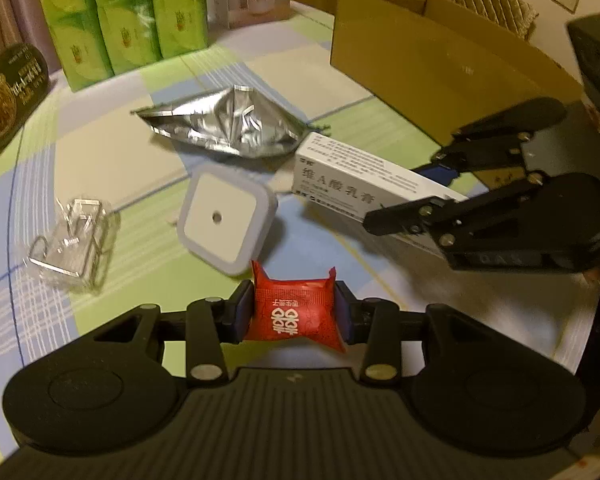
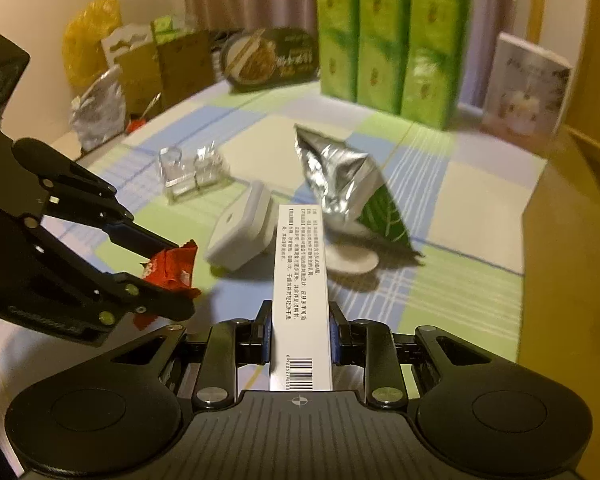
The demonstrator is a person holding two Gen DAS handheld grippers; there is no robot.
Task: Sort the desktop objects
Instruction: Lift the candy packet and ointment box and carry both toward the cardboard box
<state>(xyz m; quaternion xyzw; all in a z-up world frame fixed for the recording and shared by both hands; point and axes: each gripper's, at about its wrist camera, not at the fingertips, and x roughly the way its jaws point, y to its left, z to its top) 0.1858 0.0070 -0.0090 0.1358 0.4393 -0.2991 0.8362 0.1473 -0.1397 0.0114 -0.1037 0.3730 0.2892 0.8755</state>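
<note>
Red packet in the left jaws, white carton in the right, both above the checked table.

Clear plastic holder [image 1: 74, 242] lies at the left of the table [image 1: 100, 160], then a white square night light [image 1: 226, 220] and, behind it, a crumpled silver foil bag [image 1: 236, 122]. The left gripper [image 1: 294, 308] has its jaws closed narrowly on a red candy packet [image 1: 294, 310], held just in front of the night light. To the right, the right gripper [image 2: 299, 334] has its jaws closed on the barcode end of a long white medicine box [image 2: 300, 280], which points toward the foil bag. A brown cardboard box [image 1: 432, 48] stands at the far right; green tissue packs [image 1: 120, 12] line the back.
</note>
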